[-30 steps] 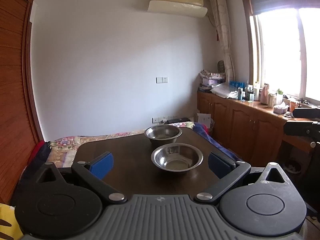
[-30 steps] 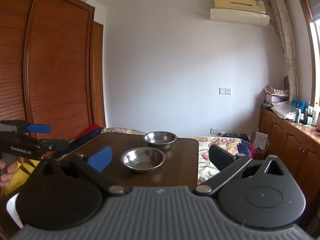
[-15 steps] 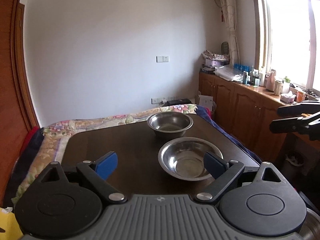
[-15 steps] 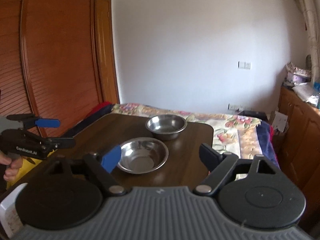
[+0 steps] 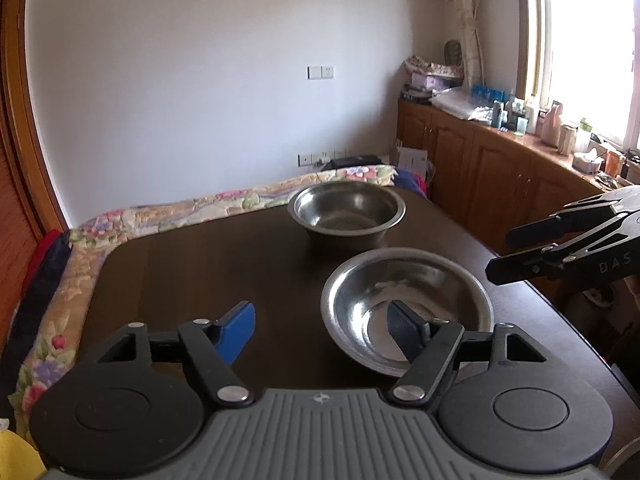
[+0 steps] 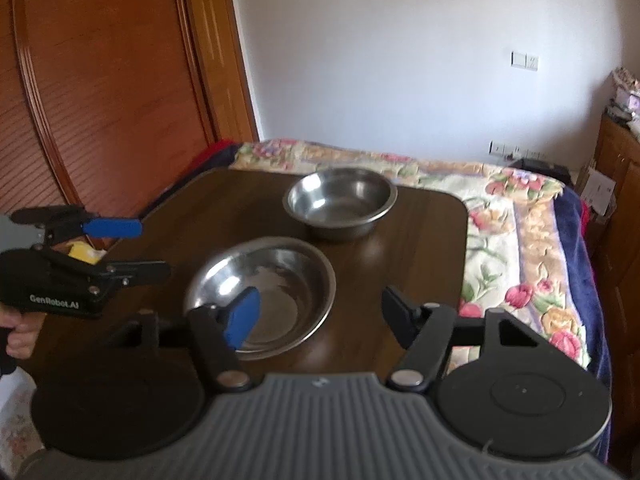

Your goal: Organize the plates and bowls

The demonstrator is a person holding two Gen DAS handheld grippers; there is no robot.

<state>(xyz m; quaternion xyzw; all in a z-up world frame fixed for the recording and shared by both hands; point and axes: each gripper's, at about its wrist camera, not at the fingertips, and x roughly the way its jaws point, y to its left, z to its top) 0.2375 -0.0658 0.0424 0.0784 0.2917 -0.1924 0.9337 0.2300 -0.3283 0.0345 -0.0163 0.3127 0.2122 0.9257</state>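
With both sets of jaws spread wide and gripping nothing, the left gripper [image 5: 320, 330] and right gripper [image 6: 320, 312] flank the near bowl [image 5: 406, 308]. Far bowl [image 5: 347, 210] sits above it in frame, 2 bowls apart on the table [image 5: 208, 272].

Left of the shallow round steel bowl [image 5: 406, 308], the dark wooden table [image 5: 192, 264] lies bare, giving open passage. Just behind that bowl stands a deeper steel bowl [image 5: 347, 210], narrowing the gap there. Right of it, the table edge runs close.

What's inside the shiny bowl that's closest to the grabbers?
Nothing shows in the near bowl, just bare shiny metal. One finger of each gripper hides part of its near side, so that bit can't be checked.
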